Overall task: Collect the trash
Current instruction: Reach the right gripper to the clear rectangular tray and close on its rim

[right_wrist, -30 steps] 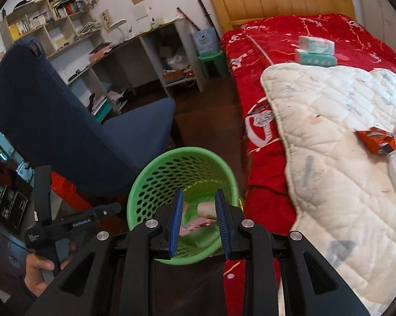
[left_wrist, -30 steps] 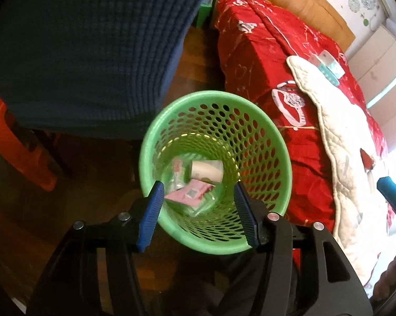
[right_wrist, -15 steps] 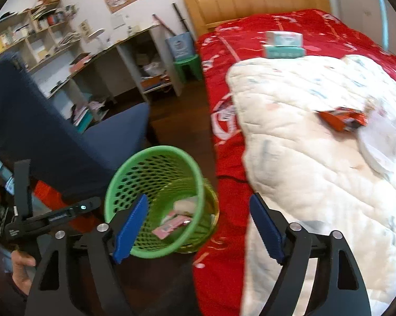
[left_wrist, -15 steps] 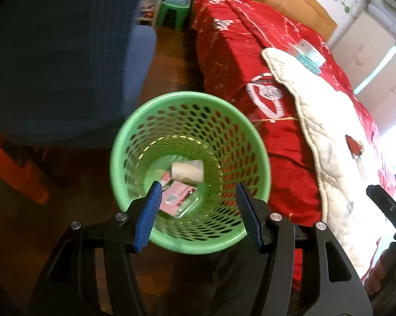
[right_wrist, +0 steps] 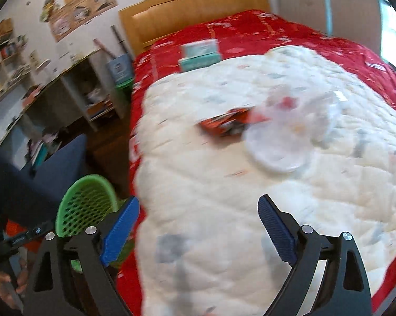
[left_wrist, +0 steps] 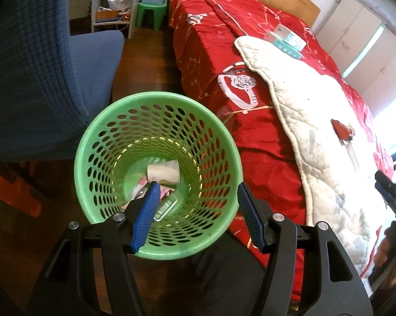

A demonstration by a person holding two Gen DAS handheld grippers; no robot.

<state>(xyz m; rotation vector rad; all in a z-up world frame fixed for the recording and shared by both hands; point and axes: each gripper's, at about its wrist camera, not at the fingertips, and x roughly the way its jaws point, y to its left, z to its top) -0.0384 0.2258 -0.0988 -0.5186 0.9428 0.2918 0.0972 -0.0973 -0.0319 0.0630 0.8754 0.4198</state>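
The right gripper (right_wrist: pixel 198 226) is out over the white quilt (right_wrist: pixel 224 197) on the bed, jaws spread wide and just been opening, with nothing between them. Ahead of those jaws, well beyond the tips, lies the orange wrapper (right_wrist: pixel 226 123), and touching its right end is a pale, see-through plastic piece (right_wrist: pixel 284 137) — blurred, so its exact shape is hard to call. Off behind the left jaw sits the green basket (right_wrist: pixel 84 202).

Over on the other side, the left gripper (left_wrist: pixel 198 213) has its jaws part-spread astride the near rim of the green basket (left_wrist: pixel 158 100), one jaw inside the wall, one outside. Whether the pads actually press on that wall, I cannot tell. Inside, past the inner jaw, a white paper cup (left_wrist: pixel 163 169) and some pink packaging (left_wrist: pixel 142 184) already lie at the bottom.

Now the risks. That wrapper and the plastic are touching, so a sloppy close could snag both or shove one away. The quilt is soft; jaws driven down could pinch fabric along with the trash. And if the left grip on the rim is loose, the basket could tip or slip, spilling what's collected.
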